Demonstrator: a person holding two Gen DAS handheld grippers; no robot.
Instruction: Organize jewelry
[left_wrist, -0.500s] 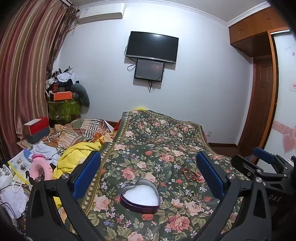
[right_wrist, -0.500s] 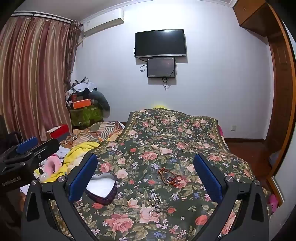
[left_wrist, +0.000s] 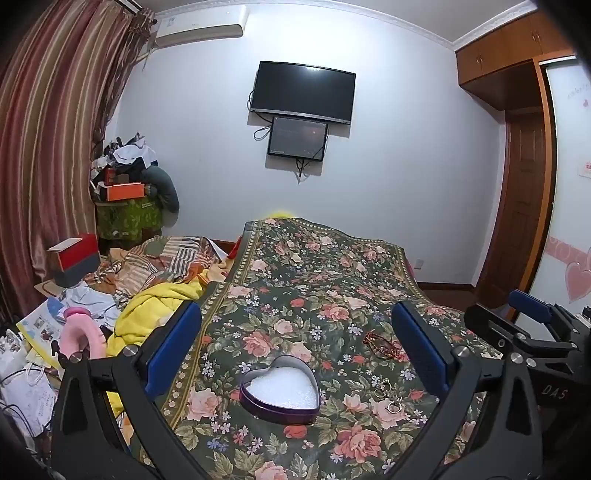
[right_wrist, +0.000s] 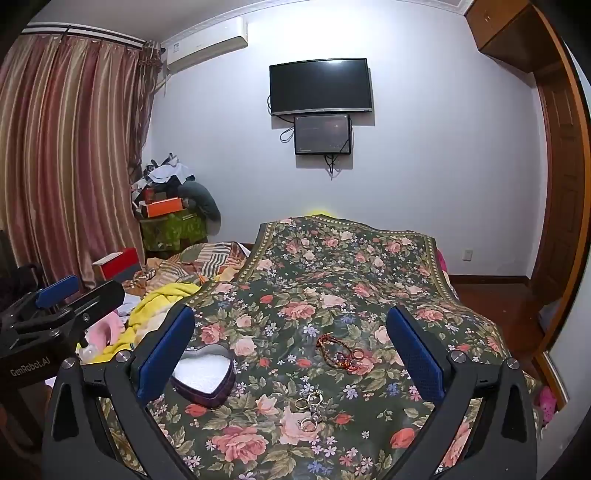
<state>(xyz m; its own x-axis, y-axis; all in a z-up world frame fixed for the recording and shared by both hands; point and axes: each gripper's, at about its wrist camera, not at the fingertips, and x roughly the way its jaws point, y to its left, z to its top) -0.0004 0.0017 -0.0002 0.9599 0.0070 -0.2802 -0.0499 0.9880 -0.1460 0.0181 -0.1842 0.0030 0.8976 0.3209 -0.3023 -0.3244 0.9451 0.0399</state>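
**Both hand-held grippers wide apart above the jewelry on the bed**

The left hand-held gripper (left_wrist: 295, 343) hangs over the near part of the bed with its blue-padded jaws spread wide and nothing between the pads. Framed between them lies the heart-shaped tin (left_wrist: 279, 389): dark purple walls, lid off, its inside filled with a white grainy lining. It sits flat on the floral bedspread (left_wrist: 314, 280), a dark green cloth with pink roses.

To the right of the tin, a loose tangle of red and gold bracelets (right_wrist: 341, 352) lies on the bedspread, the thin bands overlapping one another. Nearer the camera, a small cluster of gold rings (right_wrist: 310, 410) rests on a pink rose of the print, apart from both the tin and the bracelets; how many pieces it holds is too small to tell.

The right hand-held gripper (right_wrist: 290, 341) stands over this jewelry, its jaws likewise fully apart and empty. In its view the tin is partly hidden behind the left pad, and the bracelets and rings lie between the two pads.
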